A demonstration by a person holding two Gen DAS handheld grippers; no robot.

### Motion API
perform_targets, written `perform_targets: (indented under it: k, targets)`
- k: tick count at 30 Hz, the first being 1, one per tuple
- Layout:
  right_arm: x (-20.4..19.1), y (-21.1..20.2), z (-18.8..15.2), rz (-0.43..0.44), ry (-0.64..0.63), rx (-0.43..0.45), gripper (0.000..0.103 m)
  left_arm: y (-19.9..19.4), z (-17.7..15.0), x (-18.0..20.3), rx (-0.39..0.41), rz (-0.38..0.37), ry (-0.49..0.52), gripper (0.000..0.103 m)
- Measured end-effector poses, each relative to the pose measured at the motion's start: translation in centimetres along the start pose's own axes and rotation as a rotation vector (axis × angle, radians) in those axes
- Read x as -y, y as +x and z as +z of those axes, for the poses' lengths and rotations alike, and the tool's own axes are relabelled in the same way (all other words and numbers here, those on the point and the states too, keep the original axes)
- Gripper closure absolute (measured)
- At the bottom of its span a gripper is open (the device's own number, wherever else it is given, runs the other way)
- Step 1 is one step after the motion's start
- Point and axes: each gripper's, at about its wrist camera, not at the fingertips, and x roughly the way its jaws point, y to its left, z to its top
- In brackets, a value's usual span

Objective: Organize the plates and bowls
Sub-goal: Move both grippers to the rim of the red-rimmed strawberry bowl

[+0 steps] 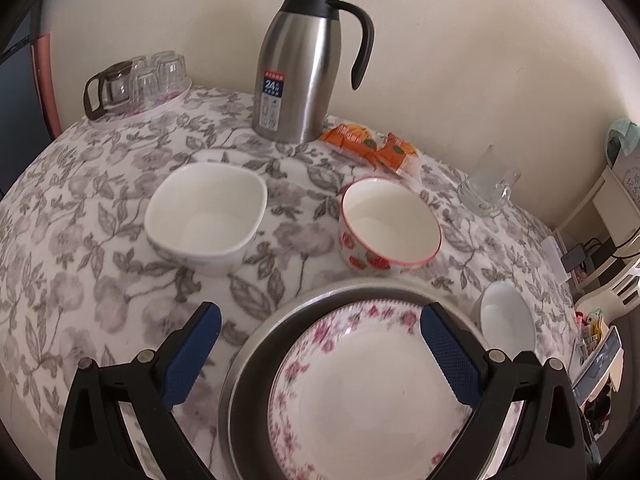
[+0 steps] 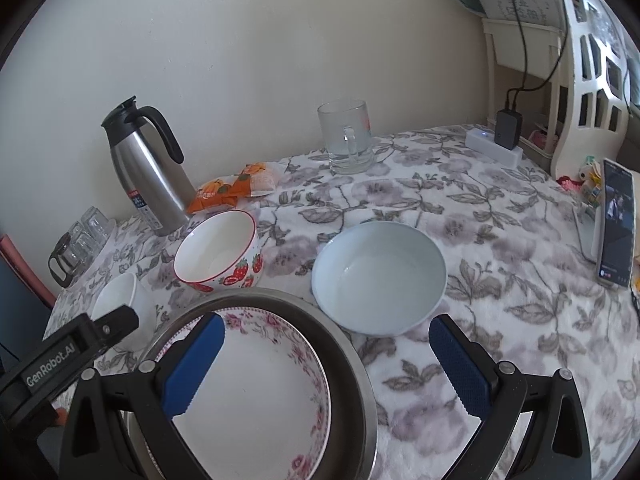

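Floral tablecloth (image 1: 80, 220), soft and fleecy with grey leaves and blooms, covers the whole table. On it, nearest the cameras, sits a round metal tray (image 1: 248, 344) with a dull steel rim, holding a glossy white plate (image 1: 372, 396) edged in pink roses. A steel thermos jug (image 1: 300, 68) stands by the wall.

Three bowls lie apart beyond the tray: a pale blue round bowl (image 2: 380, 276) just right of it, a square white bowl (image 1: 206, 216) with rounded corners to the left, and a strawberry bowl (image 1: 390, 228) with a red rim in the middle.

Left gripper (image 1: 320, 356) hovers above the plate, its blue textured fingers spread wide and gripping nothing. Right gripper (image 2: 326, 364) is likewise wide open and empty, straddling the tray's edge and the cloth.

Judging by this, the plate is already stacked and gathering the bowls comes next, likely the blue one, which calls for pinching its thin, slippery rim.
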Motion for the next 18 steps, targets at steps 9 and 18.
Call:
perform_targets:
  k: [9, 18]
  targets:
    - [-0.9, 2.2, 2.0, -0.011, -0.002, -0.069, 0.000, 1.7, 3.0, 0.3, 0.020, -0.050, -0.023, 0.003]
    - [-2.1, 4.0, 3.7, 0.000, -0.011, -0.105, 0.000, 2.9, 5.3, 0.4, -0.003, -0.078, -0.017, 0.003]
